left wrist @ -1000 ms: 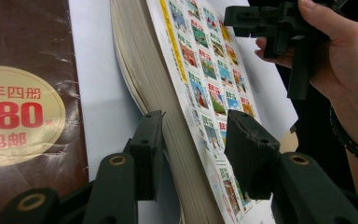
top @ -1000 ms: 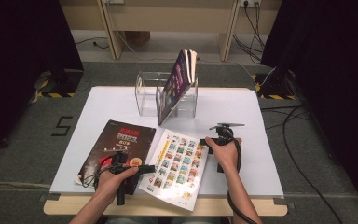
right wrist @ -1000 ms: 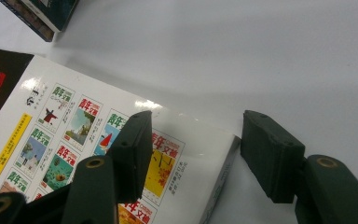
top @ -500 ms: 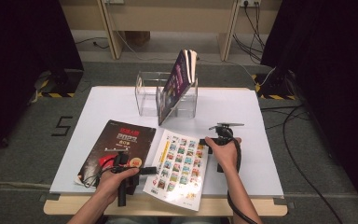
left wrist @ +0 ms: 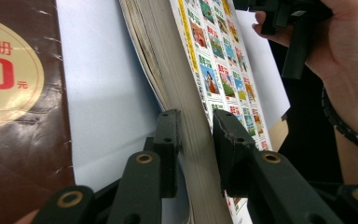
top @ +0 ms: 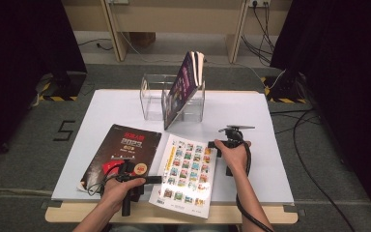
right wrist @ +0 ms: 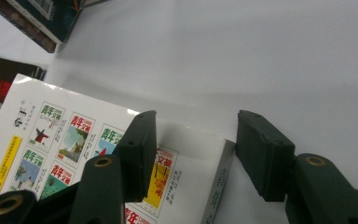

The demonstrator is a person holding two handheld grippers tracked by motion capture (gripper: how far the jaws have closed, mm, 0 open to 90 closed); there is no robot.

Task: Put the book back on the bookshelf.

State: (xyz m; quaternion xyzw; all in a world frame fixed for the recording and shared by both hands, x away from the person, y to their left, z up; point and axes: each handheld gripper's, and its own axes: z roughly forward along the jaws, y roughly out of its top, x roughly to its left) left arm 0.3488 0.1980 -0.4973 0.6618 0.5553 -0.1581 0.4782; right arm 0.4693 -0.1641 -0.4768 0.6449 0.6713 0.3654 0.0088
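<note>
Centrally noted: white magazine (top: 187, 174) with a grid of small coloured covers, lying on the white bench (top: 270, 145), near edge overhanging the bench's front.

Left tool (left wrist: 195, 140): at the magazine's left long edge, jaws one above and one below the page block, lifting that edge off the bench. Jaws just closing in; pads at or almost on the paper, firm clamp not confirmed. Left hand (top: 118, 191) at the bench's front edge, beside the magazine.

Right tool (right wrist: 193, 149): at the magazine's far right corner, jaws apart, one over the cover and one beyond the spine (right wrist: 216, 186), not pressing. Right hand (top: 233, 153) resting just right of the magazine.

Dark brown magazine (top: 121, 154) flat on the bench, just left of the white magazine, small gap between.

Clear acrylic stand (top: 152, 99) well behind the white magazine, dark book (top: 183, 87) leaning tilted inside.
</note>
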